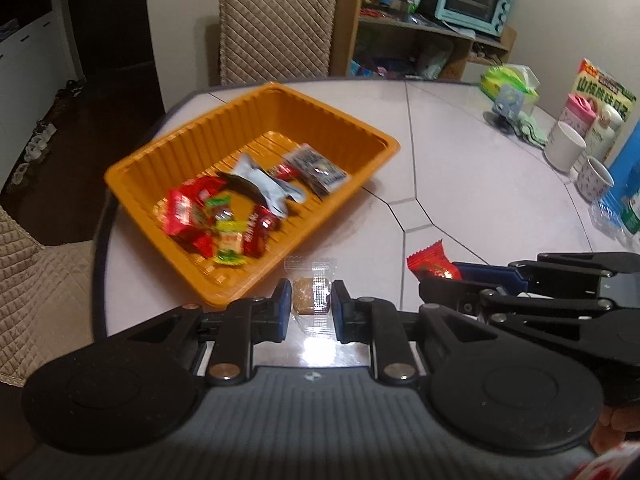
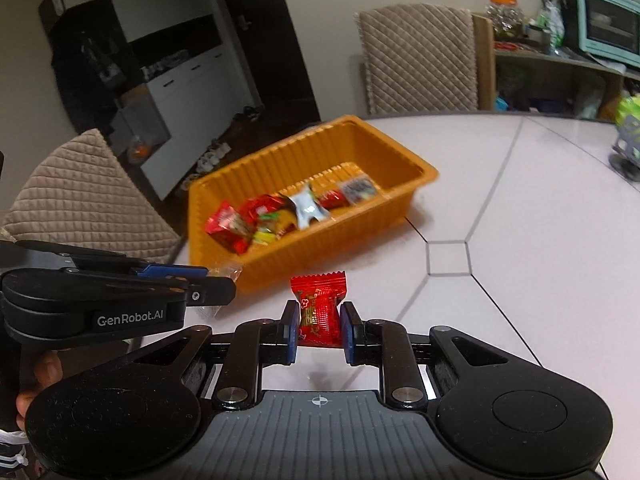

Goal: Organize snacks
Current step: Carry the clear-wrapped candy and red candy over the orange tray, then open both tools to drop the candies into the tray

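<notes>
Tray [image 1: 168, 148], orange and ribbed, sits toward the table's [image 1: 460, 168] left edge, already loaded with mixed wrapped snacks [image 1: 216, 220]; judged the collection point, so loose pieces go there.

Left gripper [image 1: 311, 300] is just short of the tray's near wall, its blue pads set on either side of a brown biscuit in clear wrap [image 1: 310, 294]. Pads appear to touch the wrapper, so read as clenched on it; whether it is lifted or lies on the table is unclear.

Right gripper [image 2: 320, 320], further right and nearer the table's front edge, pinches a red candy [image 2: 320, 310] at its waist, the crimped top sticking up free. Grasping mid-body probably keeps the slippery wrapper from twisting out.

Both views are motion-blurred; snack labels in the tray are unreadable. Candy's lower end is hidden behind the pads. Clutter along the table's right edge is cut off.
</notes>
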Demonstrator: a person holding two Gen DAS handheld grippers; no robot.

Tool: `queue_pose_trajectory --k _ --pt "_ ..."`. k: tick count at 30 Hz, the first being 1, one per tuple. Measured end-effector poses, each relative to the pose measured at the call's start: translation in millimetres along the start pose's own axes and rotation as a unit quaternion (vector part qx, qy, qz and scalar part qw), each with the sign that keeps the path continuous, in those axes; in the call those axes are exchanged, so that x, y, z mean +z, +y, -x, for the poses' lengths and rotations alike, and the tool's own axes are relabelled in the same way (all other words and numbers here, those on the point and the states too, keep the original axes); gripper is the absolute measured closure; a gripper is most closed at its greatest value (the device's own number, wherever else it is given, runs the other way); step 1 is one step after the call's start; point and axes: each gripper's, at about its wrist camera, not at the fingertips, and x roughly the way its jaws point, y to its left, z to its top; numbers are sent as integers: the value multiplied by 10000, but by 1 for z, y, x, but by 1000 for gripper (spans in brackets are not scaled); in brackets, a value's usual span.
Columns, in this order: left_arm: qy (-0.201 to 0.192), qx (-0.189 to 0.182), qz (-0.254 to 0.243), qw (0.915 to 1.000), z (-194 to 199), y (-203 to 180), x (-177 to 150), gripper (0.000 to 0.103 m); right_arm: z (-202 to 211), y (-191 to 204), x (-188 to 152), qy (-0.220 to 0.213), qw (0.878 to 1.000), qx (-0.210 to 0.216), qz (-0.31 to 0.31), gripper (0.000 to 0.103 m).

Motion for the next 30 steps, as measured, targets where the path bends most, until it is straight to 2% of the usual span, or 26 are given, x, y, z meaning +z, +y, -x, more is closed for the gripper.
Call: queue_pose_trajectory --k 13,21,30 --pt "-282 187 137 9993 -1 39 34 84 -39 18 47 -189 9997 121 59 81" --pt "-298 231 102 9992 -26 55 60 84 -77 16 79 -200 9998 2 -21 81" --pt "-162 311 98 9993 -63 74 80 84 -118 7 99 -102 9999 -105 -21 81"
